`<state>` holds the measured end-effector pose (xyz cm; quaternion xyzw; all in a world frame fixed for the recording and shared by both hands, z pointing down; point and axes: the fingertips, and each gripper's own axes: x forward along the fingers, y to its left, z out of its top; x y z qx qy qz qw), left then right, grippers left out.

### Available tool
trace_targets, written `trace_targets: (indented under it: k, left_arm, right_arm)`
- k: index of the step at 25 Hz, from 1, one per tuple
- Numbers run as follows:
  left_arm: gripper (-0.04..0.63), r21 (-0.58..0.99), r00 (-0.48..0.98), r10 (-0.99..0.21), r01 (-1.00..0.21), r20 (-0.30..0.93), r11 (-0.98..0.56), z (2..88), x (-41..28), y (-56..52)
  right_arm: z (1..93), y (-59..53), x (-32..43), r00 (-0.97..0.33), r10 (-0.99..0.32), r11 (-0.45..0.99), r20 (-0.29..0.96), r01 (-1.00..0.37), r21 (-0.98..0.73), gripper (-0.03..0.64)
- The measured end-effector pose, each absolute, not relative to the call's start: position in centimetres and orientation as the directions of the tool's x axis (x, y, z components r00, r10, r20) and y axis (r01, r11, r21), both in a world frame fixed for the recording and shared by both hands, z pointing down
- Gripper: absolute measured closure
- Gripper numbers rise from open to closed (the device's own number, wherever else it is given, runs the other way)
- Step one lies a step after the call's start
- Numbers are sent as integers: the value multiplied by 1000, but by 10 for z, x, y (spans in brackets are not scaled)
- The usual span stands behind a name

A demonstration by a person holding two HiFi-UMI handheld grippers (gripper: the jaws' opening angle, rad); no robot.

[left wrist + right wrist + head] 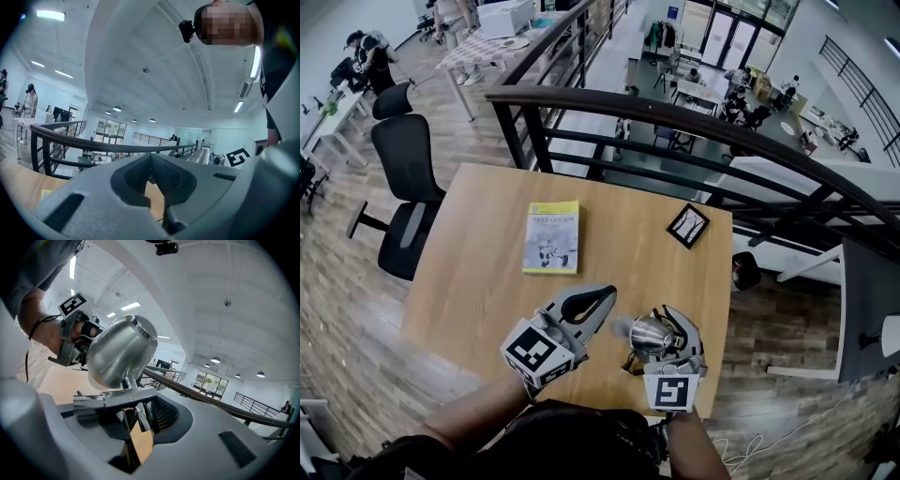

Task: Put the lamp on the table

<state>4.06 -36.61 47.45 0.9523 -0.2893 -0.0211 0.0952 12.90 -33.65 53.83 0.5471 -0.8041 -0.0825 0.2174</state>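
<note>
Right tongs (667, 323) half open, loose around lamp (122, 350) stem, at counter (478, 281) near edge, right side. Left tongs (605, 295) closed, empty. Confirm lamp stands alone, then back out straight, clear of stem.

foot of the lamp (649, 335): head view, hidden beneath its own shade and the right gripper (661, 319).
lamp, left gripper view: only a sliver of shade at 4 o'clock, the rest behind the left gripper (151, 161).
left gripper, right gripper view: at 10 o'clock, partly behind the shade.
book (552, 237): cover print too small to read.
person (562, 441): cut off at 6 o'clock, head view.
</note>
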Motion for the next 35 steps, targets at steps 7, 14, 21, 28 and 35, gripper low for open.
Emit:
trace_targets:
  k: [7, 14, 21, 28, 35]
  left_arm:
    - [587, 181, 827, -563, -553, 0, -813, 464, 28, -355]
    - [586, 169, 824, -566, -556, -9, -813, 454, 10, -344]
    - [586, 152, 827, -562, -553, -17, -819, 450, 0, -331]
    - [586, 148, 831, -556, -547, -21, -824, 449, -7, -324]
    - [588, 151, 834, -551, -541, -30, -827, 446, -12, -312]
  right_arm:
    - [539, -333, 118, -312, -921, 380, 233, -852, 360, 531]
    - [537, -332, 115, -306, -924, 373, 228, -854, 362, 522]
    - [536, -325, 119, -255, -942, 325, 220, -860, 395, 522]
    - [534, -319, 121, -220, -951, 292, 216, -863, 411, 522]
    - [529, -302, 124, -186, -960, 259, 208, -871, 418, 522]
